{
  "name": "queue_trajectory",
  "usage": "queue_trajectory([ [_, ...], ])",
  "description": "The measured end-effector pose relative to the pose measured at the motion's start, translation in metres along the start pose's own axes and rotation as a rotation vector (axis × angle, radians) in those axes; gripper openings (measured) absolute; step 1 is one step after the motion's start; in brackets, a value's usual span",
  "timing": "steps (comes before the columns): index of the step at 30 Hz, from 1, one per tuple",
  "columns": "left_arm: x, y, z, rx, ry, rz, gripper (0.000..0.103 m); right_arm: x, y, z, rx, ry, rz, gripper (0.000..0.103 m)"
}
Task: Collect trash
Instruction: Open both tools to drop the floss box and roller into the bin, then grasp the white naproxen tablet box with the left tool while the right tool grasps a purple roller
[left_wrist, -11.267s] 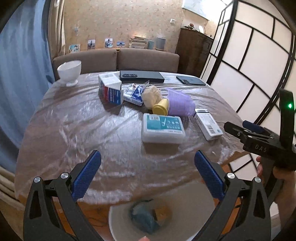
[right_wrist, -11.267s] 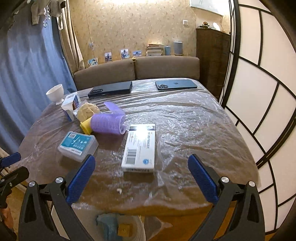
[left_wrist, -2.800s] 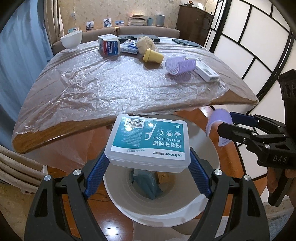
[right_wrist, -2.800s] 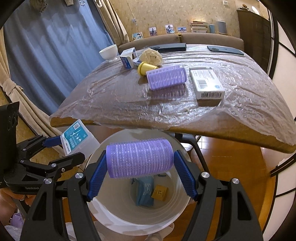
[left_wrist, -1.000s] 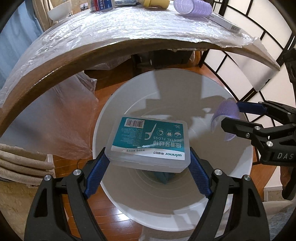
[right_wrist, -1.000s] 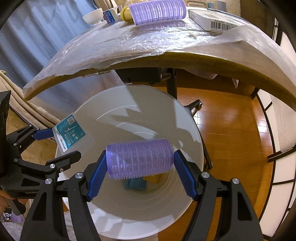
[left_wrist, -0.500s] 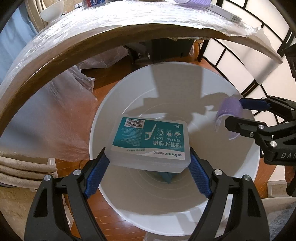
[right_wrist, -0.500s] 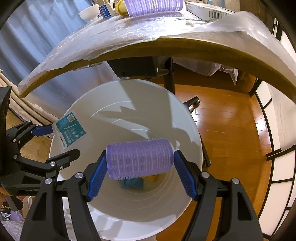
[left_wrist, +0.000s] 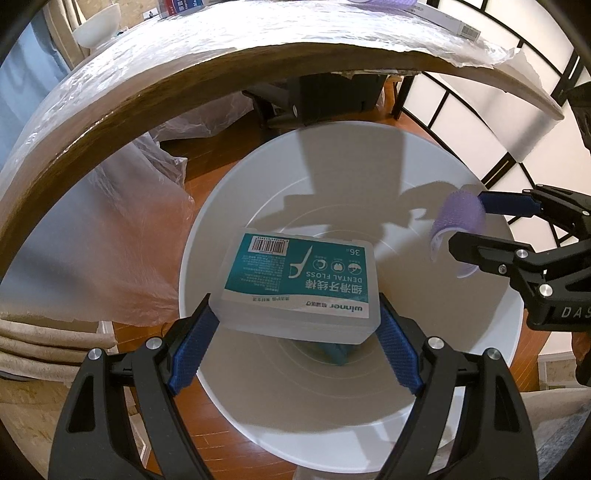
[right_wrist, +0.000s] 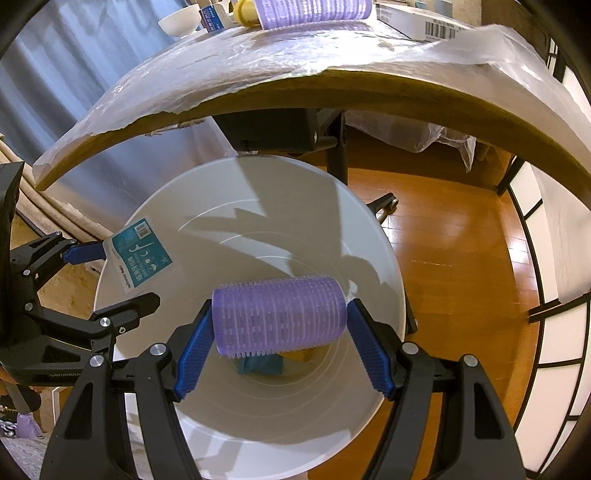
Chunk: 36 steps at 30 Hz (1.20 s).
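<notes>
Both grippers have sunk from over the surface (left_wrist: 258, 62) to above the white bin (left_wrist: 480, 369) on the floor. On the left, the left gripper (left_wrist: 295, 328) has its jaws clamped on the ends of the dental floss box (left_wrist: 299, 280). Beside it, the right gripper (right_wrist: 280, 332) grips the purple hair roller (right_wrist: 277, 317) lengthwise between its jaws, over the bin's mouth.
</notes>
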<state>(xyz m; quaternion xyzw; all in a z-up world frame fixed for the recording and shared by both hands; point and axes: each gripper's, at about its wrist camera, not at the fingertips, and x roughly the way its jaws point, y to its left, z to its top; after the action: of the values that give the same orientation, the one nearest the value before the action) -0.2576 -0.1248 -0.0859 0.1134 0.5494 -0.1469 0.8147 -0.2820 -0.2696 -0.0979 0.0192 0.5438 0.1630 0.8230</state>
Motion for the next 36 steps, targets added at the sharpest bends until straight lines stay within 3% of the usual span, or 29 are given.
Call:
queue_trajectory([
  [18, -0.001, -0.001, -0.001, 0.017, -0.004, -0.01, 0.084, -0.001, 0.0, -0.002, -0.006, 0.005, 0.003, 0.071],
  [19, -0.002, -0.001, -0.001, 0.021, -0.005, -0.022, 0.084, -0.001, -0.001, -0.002, -0.004, 0.005, 0.013, 0.071],
  [22, -0.005, -0.004, -0.002, 0.043, -0.019, -0.014, 0.084, -0.005, -0.001, -0.001, 0.006, -0.011, -0.005, 0.087],
  [25, -0.008, -0.002, -0.002, 0.039, -0.027, 0.009, 0.091, -0.011, -0.002, -0.001, 0.013, -0.027, -0.012, 0.088],
  [30, -0.024, 0.011, -0.007, -0.02, -0.047, -0.059, 0.092, -0.035, -0.006, -0.002, 0.01, -0.08, -0.039, 0.089],
  [34, -0.062, 0.016, -0.007, -0.048, -0.129, -0.094, 0.092, -0.069, -0.004, 0.003, -0.006, -0.172, -0.049, 0.091],
  [36, -0.093, 0.02, 0.001, -0.053, -0.211, -0.128, 0.092, -0.086, -0.001, 0.01, -0.014, -0.228, -0.048, 0.094],
])
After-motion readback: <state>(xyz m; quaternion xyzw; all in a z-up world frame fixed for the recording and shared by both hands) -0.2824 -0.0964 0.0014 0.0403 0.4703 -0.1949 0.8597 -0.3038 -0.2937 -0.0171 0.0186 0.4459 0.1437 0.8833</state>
